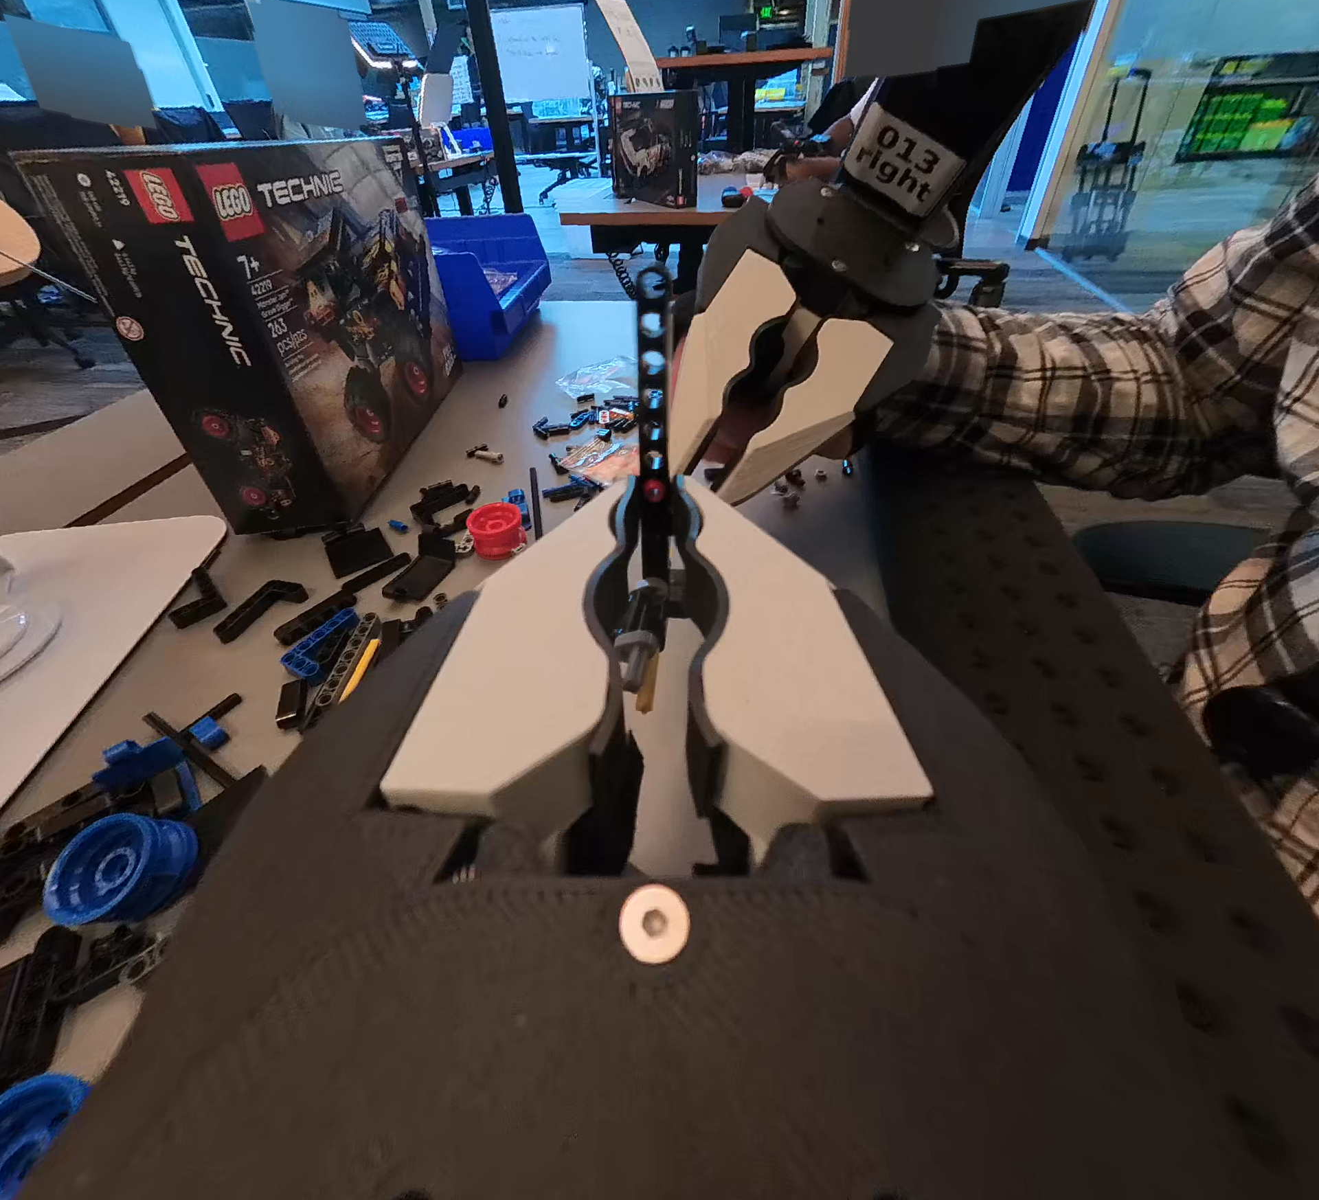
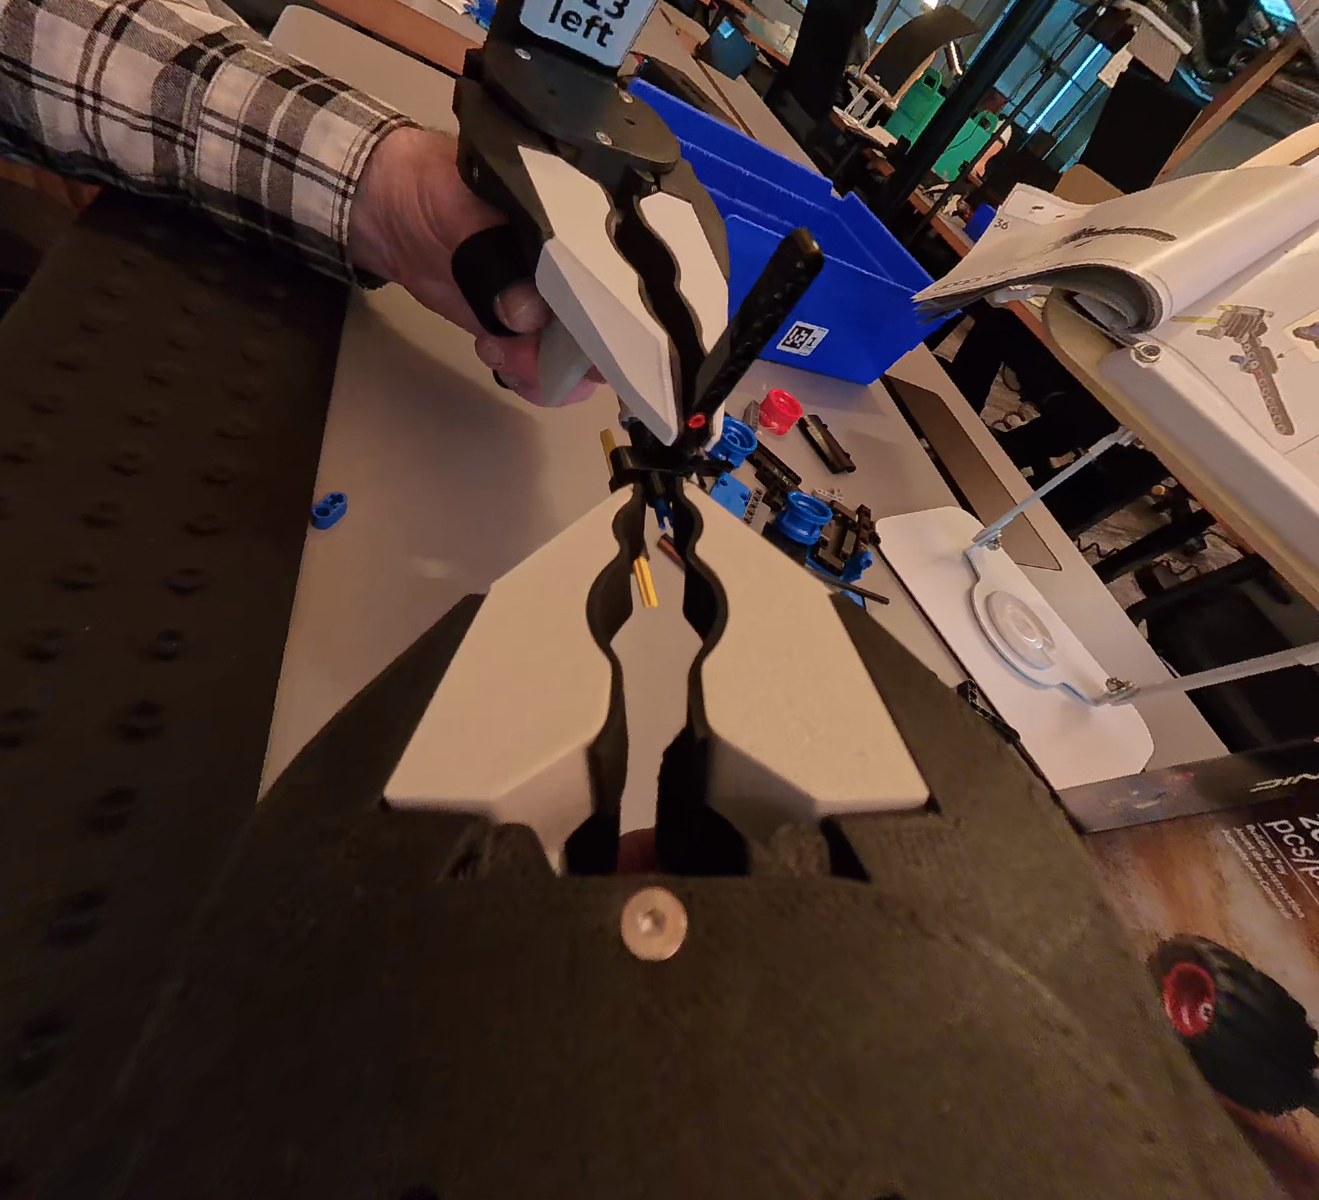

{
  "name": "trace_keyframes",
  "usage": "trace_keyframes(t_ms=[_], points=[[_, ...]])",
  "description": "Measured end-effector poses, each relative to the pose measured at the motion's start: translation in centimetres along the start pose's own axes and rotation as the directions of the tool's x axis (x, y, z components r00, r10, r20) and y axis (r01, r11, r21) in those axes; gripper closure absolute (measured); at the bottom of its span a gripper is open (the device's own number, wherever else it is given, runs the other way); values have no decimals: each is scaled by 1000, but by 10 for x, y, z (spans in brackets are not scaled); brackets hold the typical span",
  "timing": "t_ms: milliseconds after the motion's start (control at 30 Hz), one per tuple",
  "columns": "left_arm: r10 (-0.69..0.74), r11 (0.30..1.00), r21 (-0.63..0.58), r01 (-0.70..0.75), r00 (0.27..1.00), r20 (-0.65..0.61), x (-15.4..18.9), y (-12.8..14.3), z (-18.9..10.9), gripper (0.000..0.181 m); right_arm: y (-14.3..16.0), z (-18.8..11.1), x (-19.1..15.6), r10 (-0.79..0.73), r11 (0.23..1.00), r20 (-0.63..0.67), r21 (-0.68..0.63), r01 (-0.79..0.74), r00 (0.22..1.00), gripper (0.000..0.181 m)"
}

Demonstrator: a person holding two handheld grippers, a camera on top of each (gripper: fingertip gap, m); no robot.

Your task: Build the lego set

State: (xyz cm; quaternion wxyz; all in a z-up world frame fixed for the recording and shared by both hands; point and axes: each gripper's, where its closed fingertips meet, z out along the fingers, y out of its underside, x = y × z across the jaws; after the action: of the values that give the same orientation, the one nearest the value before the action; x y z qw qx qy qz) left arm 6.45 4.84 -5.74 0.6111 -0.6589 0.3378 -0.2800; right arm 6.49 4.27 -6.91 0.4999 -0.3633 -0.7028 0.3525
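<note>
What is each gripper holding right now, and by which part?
The left gripper clamps the long black beam near its lower end, by the red pin. The right gripper nips the small black piece at the assembly's base.

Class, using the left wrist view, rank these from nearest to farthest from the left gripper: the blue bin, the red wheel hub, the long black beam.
1. Long black beam: clamped in the left gripper, pointing away.
2. Red wheel hub: on the table, just left.
3. Blue bin: far back left, beside the box.

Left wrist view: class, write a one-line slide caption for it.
Left gripper clamps a black holed beam upright as the right gripper meets it above scattered loose parts.
</note>
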Motion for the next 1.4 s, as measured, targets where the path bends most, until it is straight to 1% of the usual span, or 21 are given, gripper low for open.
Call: trace_keyframes(t_ms=[67,100,233,267,300,367,567,633,733,1067,1400], points=[[-20,1000,-5,20,999,-25,4,1,2,163,-2,-1,0,11,1000,2,15,-11,1000,175],[-26,1000,-12,26,999,-30,6,3,4,161,-3,-1,0,17,1000,6,21,-17,1000,175],[-31,999,-20,31,999,-33,6,5,6,162,-1,-1,0,25,999,12,21,-25,1000,175],[-31,999,-15,31,999,-25,4,4,5,166,-2,-1,-1,26,999,16,24,-26,1000,175],[-28,1000,-8,28,999,-16,3,3,5,174,-3,-1,-2,25,999,20,30,-26,999,175],[-25,1000,-5,24,999,-21,3,2,4,175,-4,-1,-2,31,999,21,37,-32,999,175],[10,1000,-22,-11,999,-43,8,5,3,176,-4,-1,-6,63,997,60,37,-66,996,175],[-1,1000,-20,-1,998,-64,8,5,0,176,-5,0,-7,100,993,75,53,-104,992,176],[-5,999,-48,1,996,-84,9,11,-1,176,0,3,-11,112,993,103,32,-116,988,176],[-34,999,-35,29,988,-150,17,8,-5,175,-7,1,-18,148,985,157,64,-159,976,176],[-38,999,-38,33,988,-147,17,10,-5,176,-6,2,-18,162,982,168,66,-175,972,176]])
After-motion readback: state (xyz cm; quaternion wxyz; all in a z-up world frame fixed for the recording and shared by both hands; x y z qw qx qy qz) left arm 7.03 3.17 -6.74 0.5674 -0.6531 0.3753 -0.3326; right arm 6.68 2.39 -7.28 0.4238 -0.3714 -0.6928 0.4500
